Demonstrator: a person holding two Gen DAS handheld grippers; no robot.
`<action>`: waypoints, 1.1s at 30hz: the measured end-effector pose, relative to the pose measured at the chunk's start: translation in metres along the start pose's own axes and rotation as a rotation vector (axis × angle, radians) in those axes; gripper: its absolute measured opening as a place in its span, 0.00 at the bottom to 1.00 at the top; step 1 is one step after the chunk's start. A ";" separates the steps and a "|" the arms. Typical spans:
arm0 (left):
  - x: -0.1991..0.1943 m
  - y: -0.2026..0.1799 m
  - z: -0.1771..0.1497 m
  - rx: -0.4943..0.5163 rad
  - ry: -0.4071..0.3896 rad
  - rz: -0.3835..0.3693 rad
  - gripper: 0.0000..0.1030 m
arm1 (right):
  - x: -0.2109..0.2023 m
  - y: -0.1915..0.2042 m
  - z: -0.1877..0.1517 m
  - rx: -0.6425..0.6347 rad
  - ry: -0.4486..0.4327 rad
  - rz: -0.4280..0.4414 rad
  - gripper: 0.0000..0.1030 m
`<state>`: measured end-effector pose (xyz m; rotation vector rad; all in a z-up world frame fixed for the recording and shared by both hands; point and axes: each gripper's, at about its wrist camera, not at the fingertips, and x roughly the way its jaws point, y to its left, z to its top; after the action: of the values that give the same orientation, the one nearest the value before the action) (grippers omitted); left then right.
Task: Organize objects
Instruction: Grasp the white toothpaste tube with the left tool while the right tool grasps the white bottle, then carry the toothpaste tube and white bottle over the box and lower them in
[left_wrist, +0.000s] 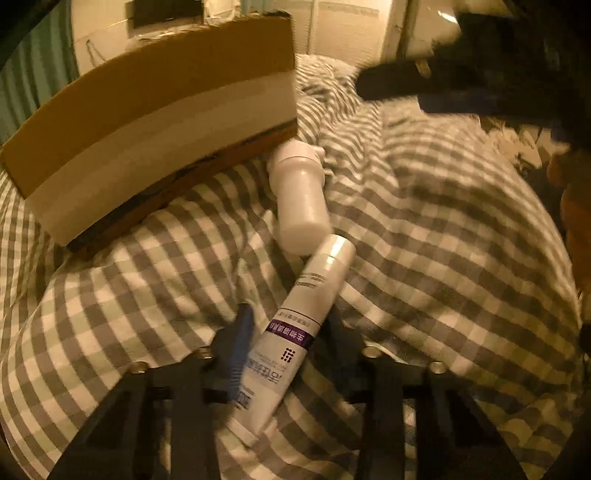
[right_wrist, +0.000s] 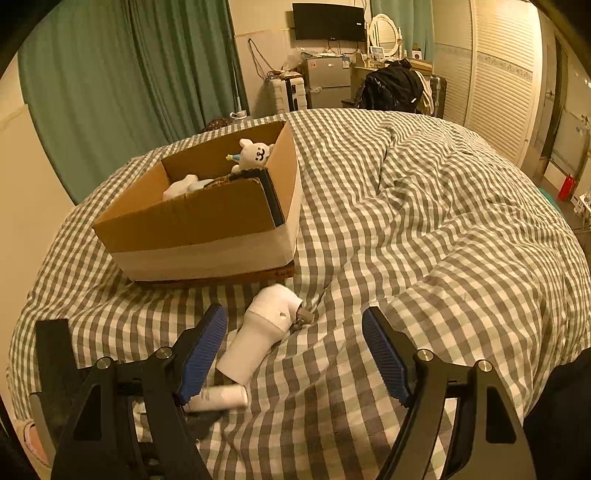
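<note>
A white tube with a purple band (left_wrist: 291, 332) lies on the checked bedcover, and my left gripper (left_wrist: 288, 332) is shut on its lower half, blue pads against both sides. The tube's cap end (right_wrist: 221, 397) shows by my right gripper's left finger. Just beyond it lies a white hand-held appliance with an angled head (left_wrist: 299, 192) (right_wrist: 266, 325). My right gripper (right_wrist: 295, 350) hangs open above the cover, the appliance's body between its pads without touching them. The same gripper appears as a dark shape (left_wrist: 424, 85) at the upper right of the left wrist view.
An open cardboard box (right_wrist: 199, 236) (left_wrist: 159, 110) stands on the bed behind the appliance, holding a white plush bear (right_wrist: 255, 153), another white toy and a dark flat item. The rumpled checked cover (right_wrist: 443, 221) spreads to the right. Green curtains and furniture stand beyond the bed.
</note>
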<state>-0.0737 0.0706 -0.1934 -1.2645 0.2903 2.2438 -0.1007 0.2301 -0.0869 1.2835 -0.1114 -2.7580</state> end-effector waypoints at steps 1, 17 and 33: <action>-0.004 0.002 0.001 -0.012 -0.013 0.005 0.21 | 0.001 0.000 0.000 0.001 0.001 -0.002 0.73; -0.062 0.052 0.018 -0.182 -0.155 0.162 0.17 | 0.052 0.016 -0.001 0.011 0.105 0.012 0.73; -0.070 0.078 0.007 -0.258 -0.155 0.193 0.17 | 0.117 0.031 -0.013 -0.021 0.238 -0.047 0.44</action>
<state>-0.0934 -0.0149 -0.1368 -1.2236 0.0676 2.5961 -0.1636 0.1854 -0.1809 1.6158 -0.0335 -2.6102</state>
